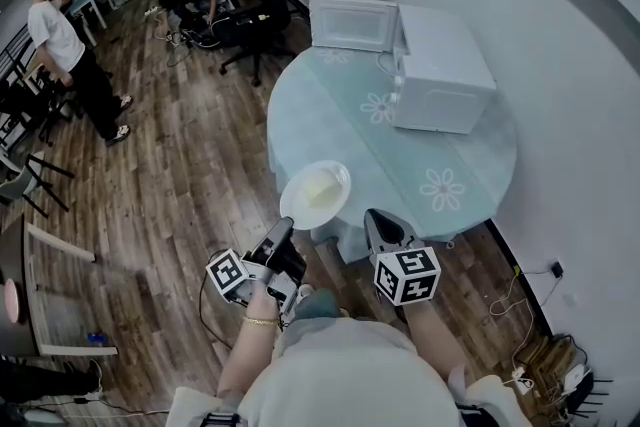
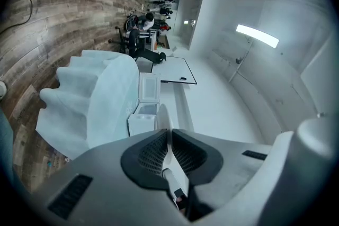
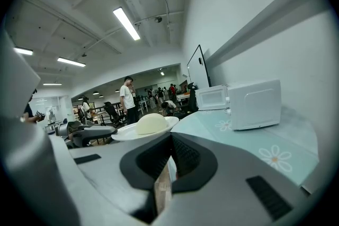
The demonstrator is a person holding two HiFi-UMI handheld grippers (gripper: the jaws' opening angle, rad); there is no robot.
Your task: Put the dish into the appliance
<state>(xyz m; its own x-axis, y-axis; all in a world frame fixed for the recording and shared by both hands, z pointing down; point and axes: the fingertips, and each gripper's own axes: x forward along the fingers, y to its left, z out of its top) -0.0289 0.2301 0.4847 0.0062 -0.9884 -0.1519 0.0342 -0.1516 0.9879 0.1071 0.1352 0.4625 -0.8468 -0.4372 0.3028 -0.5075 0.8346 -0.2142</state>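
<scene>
A white plate (image 1: pixel 315 193) carries a pale yellow dough-like lump (image 1: pixel 318 187) and hangs over the near edge of the round table (image 1: pixel 340 130). My left gripper (image 1: pixel 285 227) is shut on the plate's near rim. In the left gripper view the plate (image 2: pixel 163 120) shows edge-on between the pads. The white microwave (image 1: pixel 440 70) stands at the table's far right with its door (image 1: pixel 352 23) swung open. It also shows in the left gripper view (image 2: pixel 144 109). My right gripper (image 1: pixel 381 221) is beside the plate, shut and holding nothing. From the right gripper view I see the plate (image 3: pixel 139 131) and microwave (image 3: pixel 254 104).
The table wears a pale teal cloth with flower prints (image 1: pixel 442 187). A white wall runs close along the right, with cables (image 1: pixel 535 355) on the floor below. A black office chair (image 1: pixel 262 10) stands behind the table. People (image 1: pixel 70 50) stand and crouch on the wood floor at far left.
</scene>
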